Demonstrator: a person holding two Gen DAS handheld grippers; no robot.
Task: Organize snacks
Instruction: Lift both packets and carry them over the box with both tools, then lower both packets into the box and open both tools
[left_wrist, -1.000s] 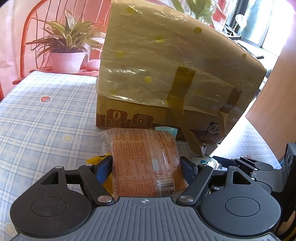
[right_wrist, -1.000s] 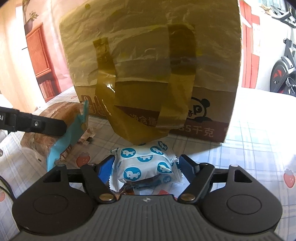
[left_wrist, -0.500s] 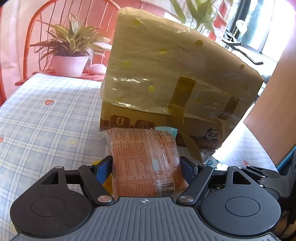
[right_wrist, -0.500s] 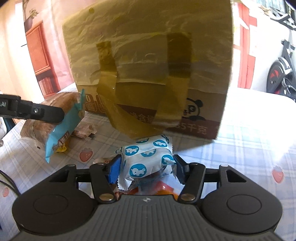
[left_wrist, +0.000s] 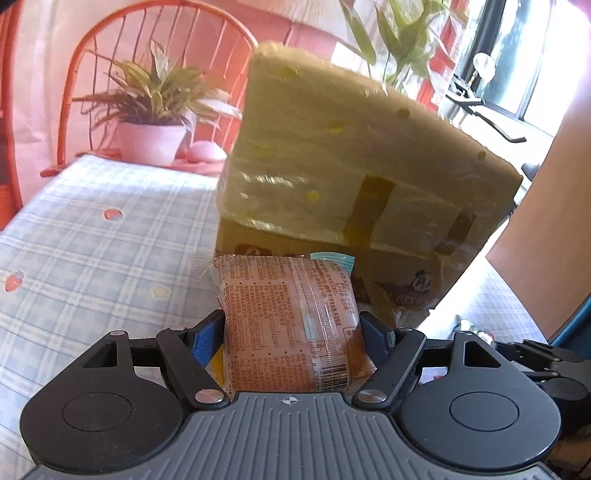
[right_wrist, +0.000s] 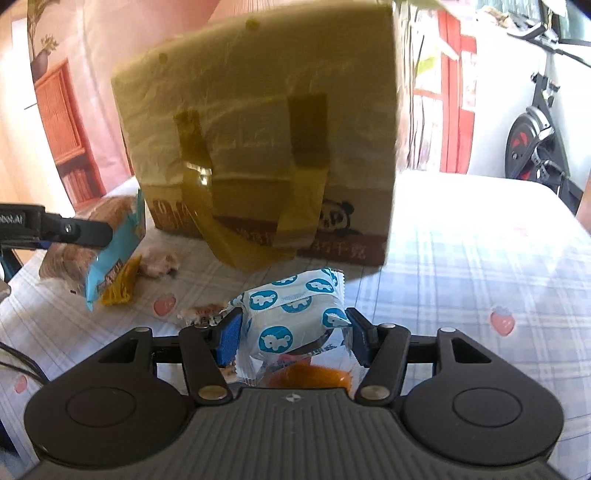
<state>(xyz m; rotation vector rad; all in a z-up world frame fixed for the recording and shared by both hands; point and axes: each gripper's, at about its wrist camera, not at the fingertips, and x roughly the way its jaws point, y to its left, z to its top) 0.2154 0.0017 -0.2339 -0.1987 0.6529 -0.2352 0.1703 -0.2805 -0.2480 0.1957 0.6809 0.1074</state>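
Evidently, a brown bread packet (left_wrist: 291, 325) is clamped across its width in the left tongs (left_wrist: 291, 332), while a white wrapped cake with blue animal prints (right_wrist: 295, 317) is pinched in the right tongs (right_wrist: 293, 338). Both are held above the checked counter (right_wrist: 480, 280), before the taped cardboard box (right_wrist: 266, 122), presumably for sorting.

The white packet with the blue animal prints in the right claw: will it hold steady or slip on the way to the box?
Probably soft: the white packet bulges and creases between the right claw's fingers. Its glossy film looks slippery, so it might twist. It looks light, likely easy to carry.
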